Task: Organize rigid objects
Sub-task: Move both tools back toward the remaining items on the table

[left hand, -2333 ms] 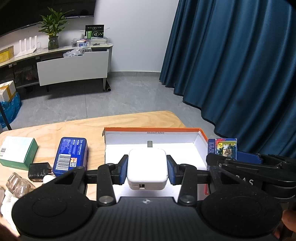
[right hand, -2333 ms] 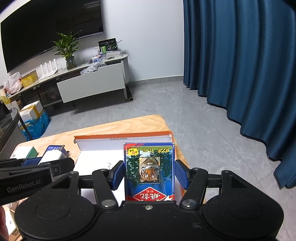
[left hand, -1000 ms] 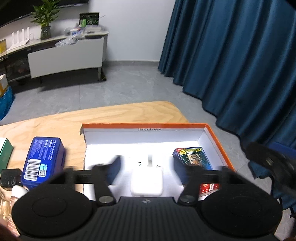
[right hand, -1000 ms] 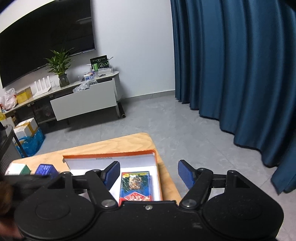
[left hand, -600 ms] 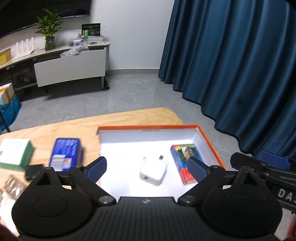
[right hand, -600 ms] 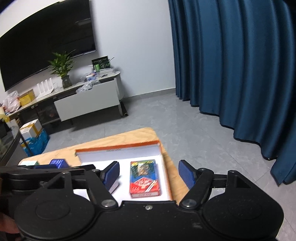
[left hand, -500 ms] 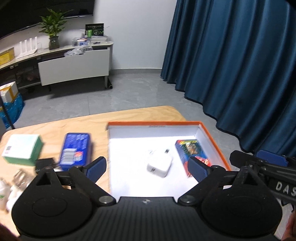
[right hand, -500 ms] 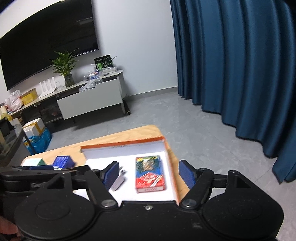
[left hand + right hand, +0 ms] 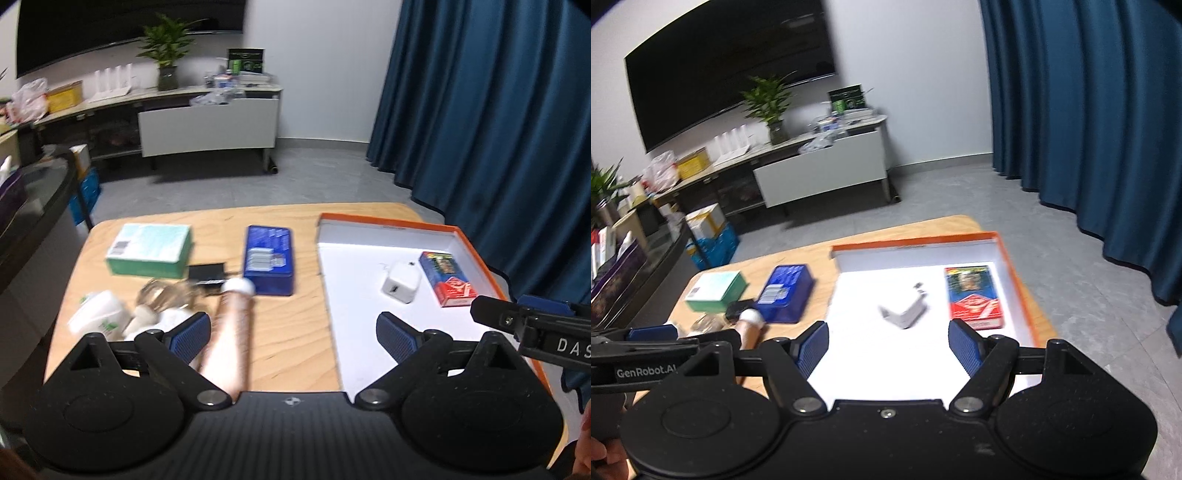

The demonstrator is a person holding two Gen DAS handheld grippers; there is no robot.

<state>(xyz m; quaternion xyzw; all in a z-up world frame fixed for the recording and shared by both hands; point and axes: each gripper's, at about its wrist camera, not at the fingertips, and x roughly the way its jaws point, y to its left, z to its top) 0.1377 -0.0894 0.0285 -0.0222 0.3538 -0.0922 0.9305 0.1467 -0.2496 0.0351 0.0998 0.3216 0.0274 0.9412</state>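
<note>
A white charger (image 9: 400,286) and a tiger-print card pack (image 9: 447,278) lie side by side in the white box with an orange rim (image 9: 388,219). My left gripper (image 9: 293,336) hangs open above the table, left of the box. A pink tube with a white cap (image 9: 229,332) lies on the table below it, close to the left finger, not gripped. My right gripper (image 9: 888,347) is open over the box's near part, with the blurred charger (image 9: 905,312) and the card pack (image 9: 973,297) beyond its fingers.
A blue tin (image 9: 269,264), a green box (image 9: 149,254), a small black item (image 9: 206,272), a clear wrapper (image 9: 162,295) and a white packet (image 9: 98,314) lie on the wooden table (image 9: 288,343) left of the box. Blue curtains hang at the right.
The left gripper let go of the charger and the right let go of the card pack, both into the box. Both grippers opened, drew back and swung left; the loose items came into view.
</note>
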